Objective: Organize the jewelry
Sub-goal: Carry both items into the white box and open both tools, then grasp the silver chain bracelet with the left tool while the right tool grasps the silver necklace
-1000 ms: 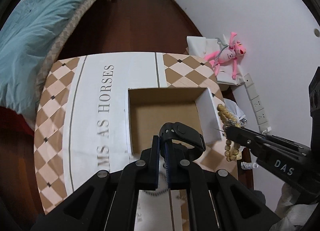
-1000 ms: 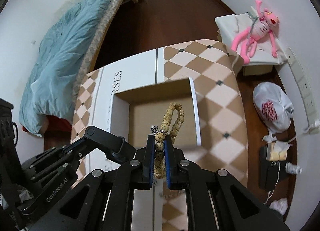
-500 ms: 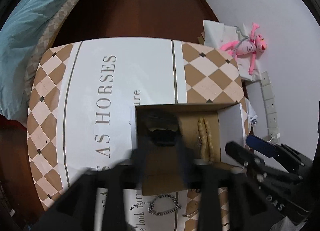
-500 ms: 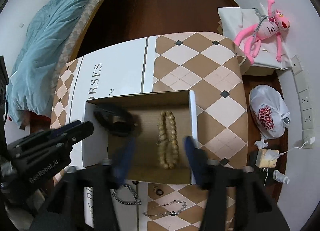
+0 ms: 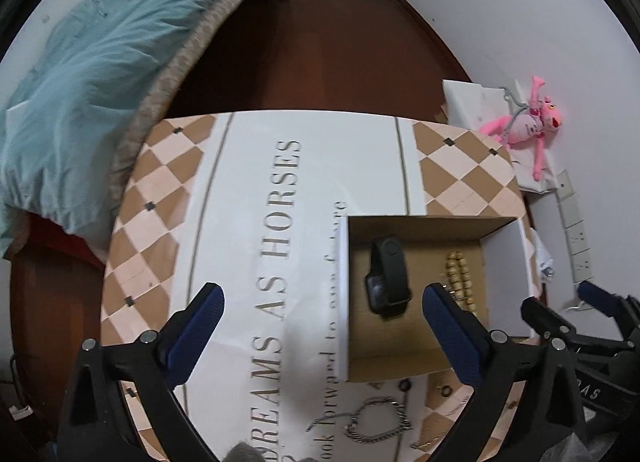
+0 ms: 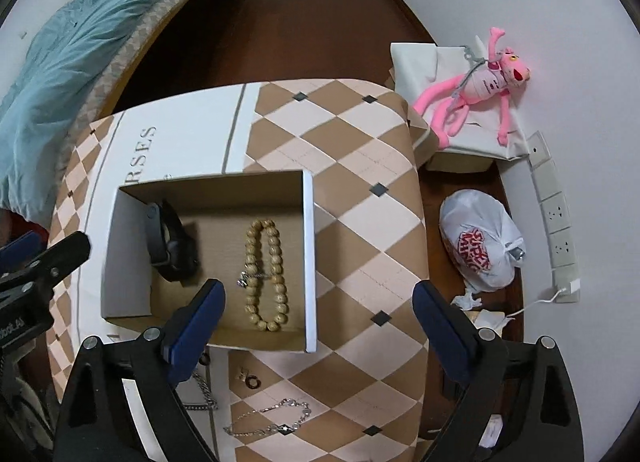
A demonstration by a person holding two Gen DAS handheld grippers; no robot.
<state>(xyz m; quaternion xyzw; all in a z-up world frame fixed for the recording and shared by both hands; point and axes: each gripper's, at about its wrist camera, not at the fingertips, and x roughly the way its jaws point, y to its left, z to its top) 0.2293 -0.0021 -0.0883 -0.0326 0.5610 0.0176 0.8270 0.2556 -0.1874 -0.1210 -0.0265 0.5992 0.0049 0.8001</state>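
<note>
2 items are stowed in the box [image 6: 310, 262]: watch [image 6: 170, 246] at 9 o'clock, beads [image 6: 266, 274] at 3. Chains [image 6: 268, 420] and rings [image 6: 253, 382] remain on the bench [image 6: 360, 221]. Left gripper [image 5: 320, 334] and right gripper [image 6: 316, 330]: jaws wide, nothing held.

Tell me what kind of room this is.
Most likely a bedroom at home: a bed with a blue duvet along one wall, a pink plush toy on a white box, and a wooden floor.

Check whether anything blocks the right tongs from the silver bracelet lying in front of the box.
Nothing visible does. The right tongs hang open above the table, and the silver bracelet lies bare on the checked cloth in front of the cardboard box, with only a small ring nearby.
</note>
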